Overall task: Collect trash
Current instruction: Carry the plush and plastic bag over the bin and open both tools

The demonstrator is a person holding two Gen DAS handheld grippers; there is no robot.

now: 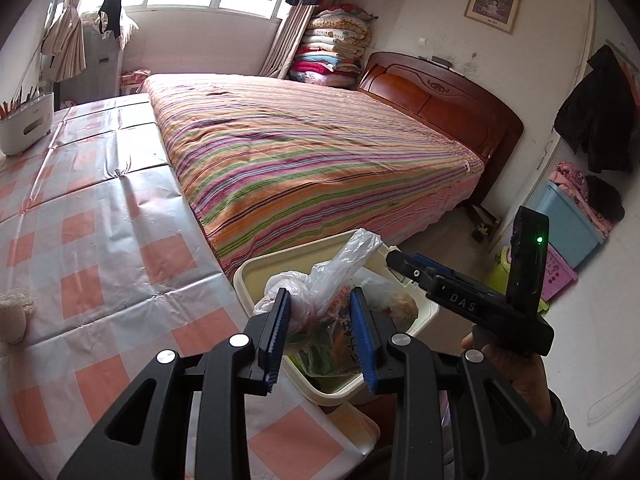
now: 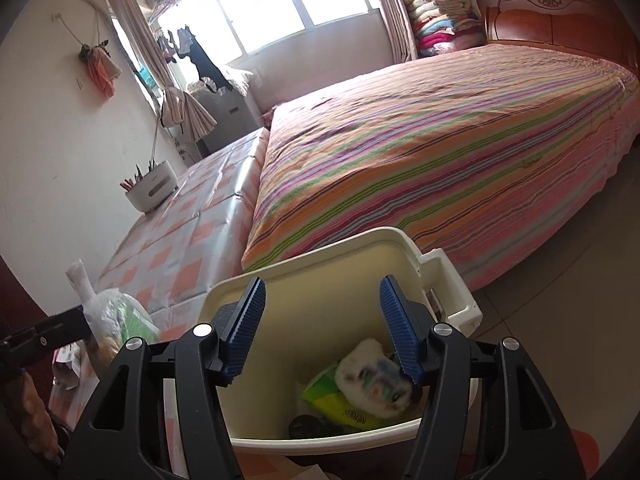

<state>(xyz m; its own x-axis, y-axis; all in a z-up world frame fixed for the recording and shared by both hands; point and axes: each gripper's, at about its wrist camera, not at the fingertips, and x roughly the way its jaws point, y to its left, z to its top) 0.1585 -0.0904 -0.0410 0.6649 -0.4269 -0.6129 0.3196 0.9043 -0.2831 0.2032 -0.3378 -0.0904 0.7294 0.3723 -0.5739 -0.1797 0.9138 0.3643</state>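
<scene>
The bag [image 1: 320, 300] of trash, thin crinkly clear plastic knotted at the top with printed wrappers and greenish scraps showing through, is hanging just above the bin [image 1: 256, 268], clamped at its neck by the left gripper [image 1: 320, 328]. The bin is cream, smooth hard plastic with rounded corners, and a fuzzy white wad [image 2: 372, 380] and a green packet [image 2: 332, 396] are already lying in it. The right gripper [image 2: 320, 328] is hovering over the bin with jaws apart and nothing between them. Judging by this, the bag is still waiting to drop. Beyond the bin, a glossy checked table [image 1: 100, 240] is adjoining a striped bed [image 1: 320, 152].
</scene>
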